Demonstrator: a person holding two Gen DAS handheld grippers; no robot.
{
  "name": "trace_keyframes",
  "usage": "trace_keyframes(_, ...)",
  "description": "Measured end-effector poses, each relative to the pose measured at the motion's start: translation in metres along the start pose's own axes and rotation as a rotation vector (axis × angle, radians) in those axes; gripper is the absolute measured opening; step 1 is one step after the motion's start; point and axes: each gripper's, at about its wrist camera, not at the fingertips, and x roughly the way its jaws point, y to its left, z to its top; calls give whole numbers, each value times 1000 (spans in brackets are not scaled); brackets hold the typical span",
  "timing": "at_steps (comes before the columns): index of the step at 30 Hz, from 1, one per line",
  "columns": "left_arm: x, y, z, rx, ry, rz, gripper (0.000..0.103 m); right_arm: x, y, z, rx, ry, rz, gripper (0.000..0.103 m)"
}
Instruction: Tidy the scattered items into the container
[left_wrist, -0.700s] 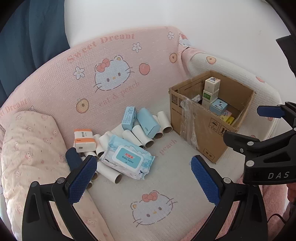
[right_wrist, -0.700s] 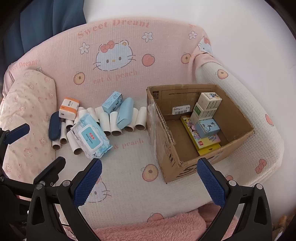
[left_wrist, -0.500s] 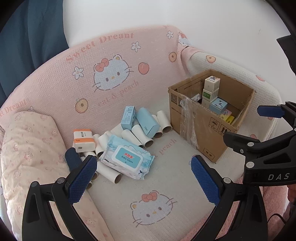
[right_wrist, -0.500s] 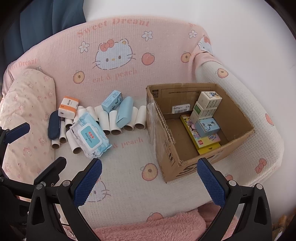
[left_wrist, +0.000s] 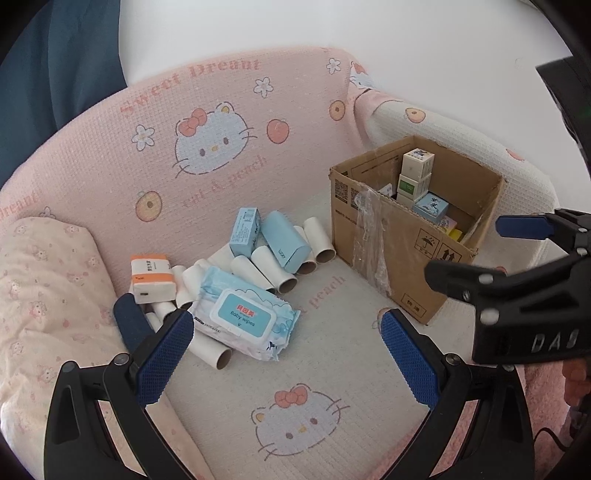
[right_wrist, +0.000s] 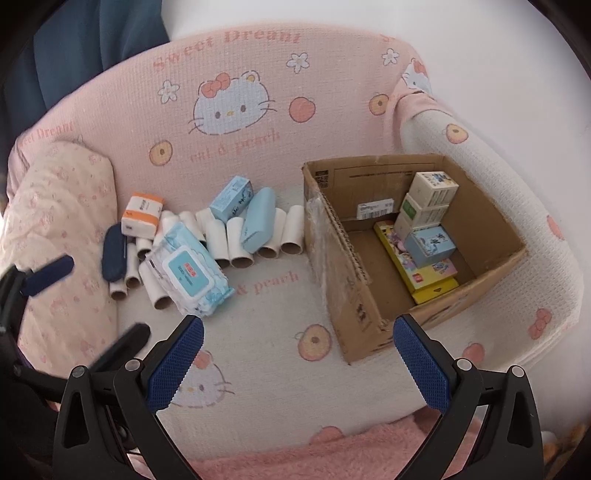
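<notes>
While the wide-angle lenses bend the edges of both views, the middle stays clear: a pink sofa (right_wrist: 258, 369) with cat and peach prints carries a cardboard box (right_wrist: 354, 295) on its right side and a heap of scattered items to the left of it. Several cardboard tubes (right_wrist: 240, 243) lie half buried under a pack of baby wipes (right_wrist: 188, 273), a light blue case (right_wrist: 258, 218) and a small blue box (right_wrist: 231, 197), so their number cannot be told. An orange and white pack (right_wrist: 142, 214) and a dark blue case (right_wrist: 113, 254) sit at the heap's left end, beside a pale cushion (right_wrist: 59, 229). Inside the box, stacked small cartons (right_wrist: 428, 203) cover most of a yellow flat pack (right_wrist: 432, 284), and its print is too small to read.

Both tools tilt down toward the seat, well short of the heap. The left gripper (left_wrist: 286, 354) has its jaws spread wide with nothing between them, hanging above the seat in front of the wipes. The right gripper (right_wrist: 297, 362) likewise stands released and empty, near the box's front corner; in the left view its black frame cuts off the box's right side.
</notes>
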Motion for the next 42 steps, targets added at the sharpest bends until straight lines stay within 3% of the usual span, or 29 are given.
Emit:
trace_keyframes(9,28,38,-12,-39,-14,9,102,45,15,13,63,70,6,102)
trace_keyframes(16,54,86,-19,-147,-5,-95,102,80,29,23,61,117,62,102)
trace_keyframes(21,83,128,-17,-327,-4,-171,102,99,35,30,71,64,168,102)
trace_keyframes(25,123,158,-13,-488,14,-270,101,120,50,36,1,-46,63,102)
trace_keyframes(28,154,173,-8,-581,51,-306,96,139,55,43,-7,-100,76,102)
trace_keyframes(31,174,183,-1,-629,59,-353,95,155,58,53,5,-116,108,102)
trace_keyframes(34,192,184,14,-605,67,-380,95,169,59,61,5,-152,118,102)
trace_keyframes(37,215,177,27,-538,95,-362,95,184,59,70,-20,-176,129,88)
trace_keyframes(39,227,177,32,-524,110,-365,95,198,56,76,-28,-147,137,53)
trace_keyframes(41,242,176,38,-517,121,-384,94,212,52,83,-11,-114,173,36)
trace_keyframes(42,248,175,42,-514,125,-391,93,218,50,86,-1,-109,196,36)
